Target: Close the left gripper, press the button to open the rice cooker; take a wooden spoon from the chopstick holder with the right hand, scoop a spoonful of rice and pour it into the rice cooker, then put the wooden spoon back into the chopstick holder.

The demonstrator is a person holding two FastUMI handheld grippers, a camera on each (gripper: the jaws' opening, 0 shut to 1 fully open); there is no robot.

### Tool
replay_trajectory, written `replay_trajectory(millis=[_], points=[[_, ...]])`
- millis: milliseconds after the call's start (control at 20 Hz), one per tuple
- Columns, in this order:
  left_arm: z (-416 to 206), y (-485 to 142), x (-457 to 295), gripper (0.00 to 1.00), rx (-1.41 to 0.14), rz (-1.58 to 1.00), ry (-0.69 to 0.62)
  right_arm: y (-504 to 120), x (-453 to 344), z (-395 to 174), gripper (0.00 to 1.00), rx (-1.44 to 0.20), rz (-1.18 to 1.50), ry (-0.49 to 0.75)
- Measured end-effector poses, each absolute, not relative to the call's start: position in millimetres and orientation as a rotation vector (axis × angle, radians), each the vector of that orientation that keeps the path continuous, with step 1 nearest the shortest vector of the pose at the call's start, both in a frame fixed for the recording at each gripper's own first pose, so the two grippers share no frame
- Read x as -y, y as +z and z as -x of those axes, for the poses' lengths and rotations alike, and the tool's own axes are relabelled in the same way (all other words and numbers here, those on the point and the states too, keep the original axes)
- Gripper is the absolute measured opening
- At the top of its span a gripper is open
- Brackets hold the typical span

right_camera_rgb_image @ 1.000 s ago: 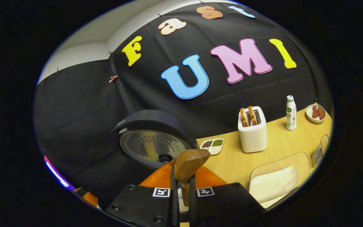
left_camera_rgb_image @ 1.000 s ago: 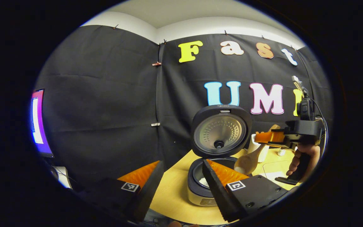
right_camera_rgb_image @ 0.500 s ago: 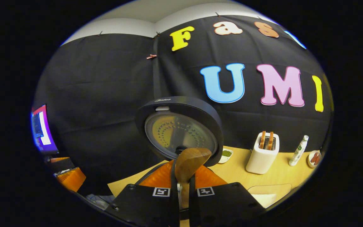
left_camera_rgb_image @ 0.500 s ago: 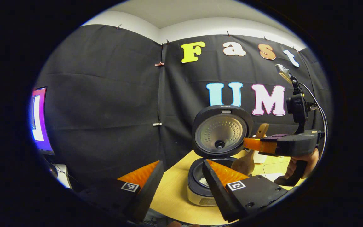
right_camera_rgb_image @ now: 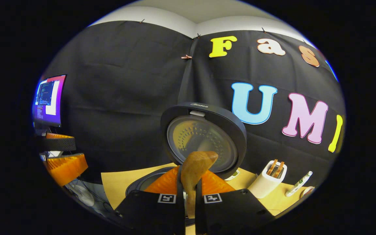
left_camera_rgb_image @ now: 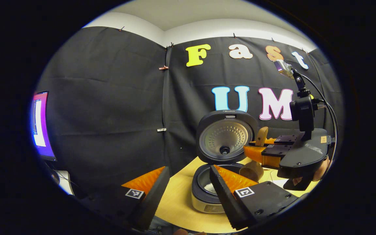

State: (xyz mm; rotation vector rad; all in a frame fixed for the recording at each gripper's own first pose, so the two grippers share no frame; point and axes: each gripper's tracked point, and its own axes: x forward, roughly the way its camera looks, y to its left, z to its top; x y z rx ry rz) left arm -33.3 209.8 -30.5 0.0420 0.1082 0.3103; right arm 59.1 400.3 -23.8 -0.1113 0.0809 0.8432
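Wooden spoon (right_camera_rgb_image: 193, 176) pinched between right gripper (right_camera_rgb_image: 189, 195) fingers above open rice cooker (left_camera_rgb_image: 207, 189); left gripper (left_camera_rgb_image: 188, 182) fingers wide

wooden spoon (right_camera_rgb_image: 193, 176) bowl hidden behind right tool (right_camera_rgb_image: 189, 187)

Left gripper (left_camera_rgb_image: 188, 182) jaws apart; right gripper (right_camera_rgb_image: 189, 182) jaws nearly closed

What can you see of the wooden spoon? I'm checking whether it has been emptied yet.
The wooden spoon looks like plain brown wood, one piece. The right tongs clamp its handle between both fingers. In the left gripper view the spoon hangs bowl-down, handle end up, just right of the open rice cooker, whose pot holds some white rice. The bowl's inside can't be seen, so whether rice is left in it is unclear.
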Motion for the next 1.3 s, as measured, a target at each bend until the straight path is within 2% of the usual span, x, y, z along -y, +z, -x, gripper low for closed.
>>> replay_trajectory(millis=[350,400,450,950,1300], points=[[28,-27,-198,0.86,-0.107,-0.047,0.299,-7,-355,-82,0.16,-0.131,-0.117,0.721],[25,-28,-192,0.86,-0.113,-0.038,0.29,-4,-342,-86,0.12,-0.129,-0.136,0.693],[22,-29,-184,0.86,-0.117,-0.027,0.275,-1,-328,-91,0.16,-0.124,-0.146,0.666],[-2,-30,-98,0.87,-0.128,-0.054,0.166,-19,-129,-142,0.16,-0.142,-0.187,0.324],[-12,-28,-39,0.87,-0.136,-0.055,0.127,-40,1,-164,0.16,-0.153,-0.148,0.158]])
